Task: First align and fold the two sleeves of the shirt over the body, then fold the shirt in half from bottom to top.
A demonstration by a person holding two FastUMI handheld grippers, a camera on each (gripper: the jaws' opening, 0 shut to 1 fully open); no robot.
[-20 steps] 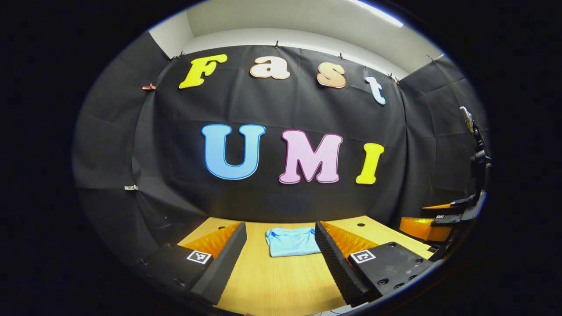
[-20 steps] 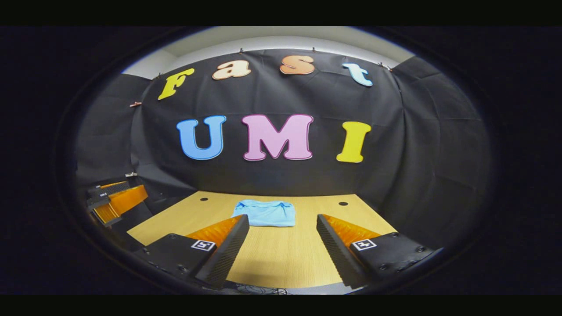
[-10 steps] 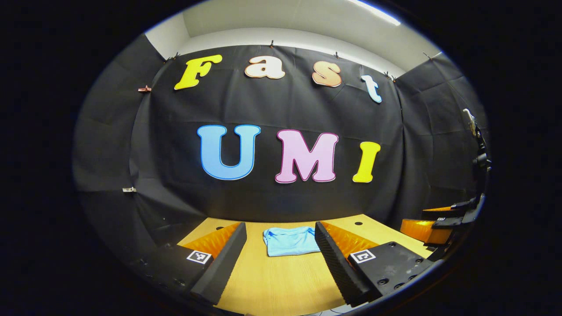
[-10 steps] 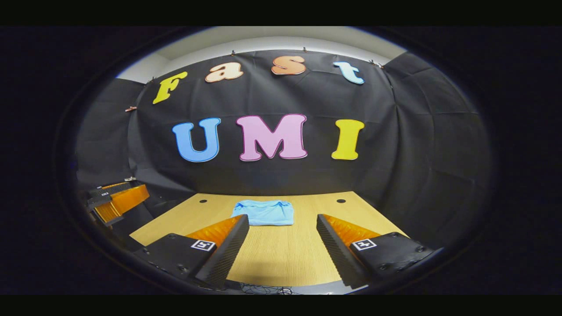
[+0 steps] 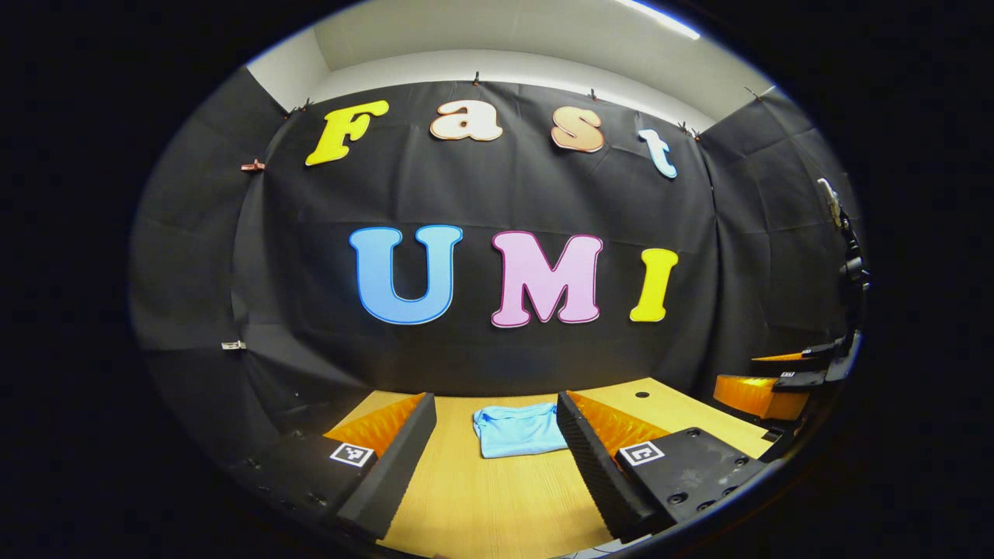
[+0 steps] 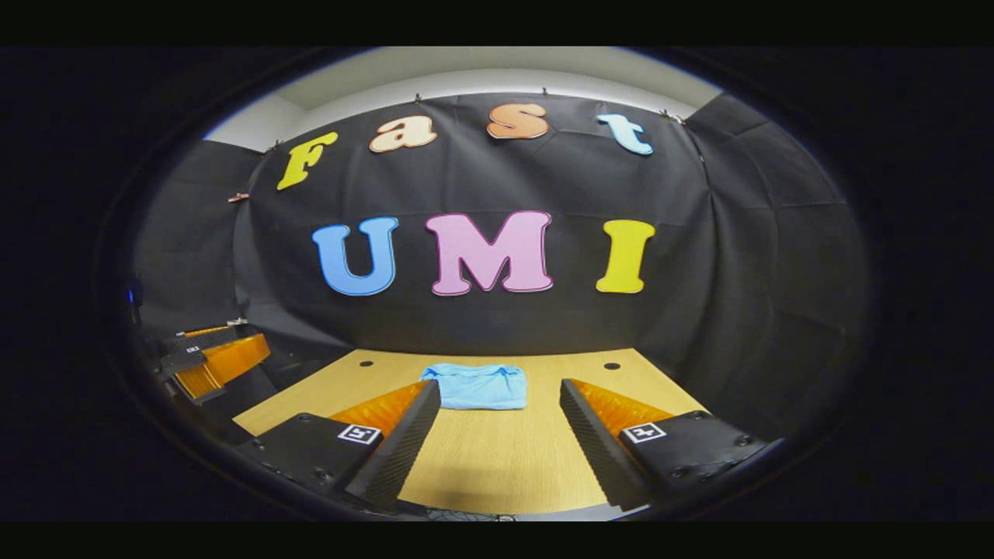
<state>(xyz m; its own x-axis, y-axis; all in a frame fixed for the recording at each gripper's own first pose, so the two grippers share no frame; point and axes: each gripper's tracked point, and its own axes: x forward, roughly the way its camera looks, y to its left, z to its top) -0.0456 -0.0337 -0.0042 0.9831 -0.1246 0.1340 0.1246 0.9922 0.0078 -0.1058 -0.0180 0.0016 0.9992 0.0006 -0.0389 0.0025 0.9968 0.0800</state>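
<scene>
Both grippers' fingers apart, empty | folded shirt (image 6: 477, 386) unmoved on table (image 6: 497, 458) | views barely shifted

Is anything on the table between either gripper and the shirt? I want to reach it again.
Nothing visible. The shirt lies folded on the table, with bare wood between it and the open right gripper and the open left gripper.

no readable text, labels or numbers
</scene>
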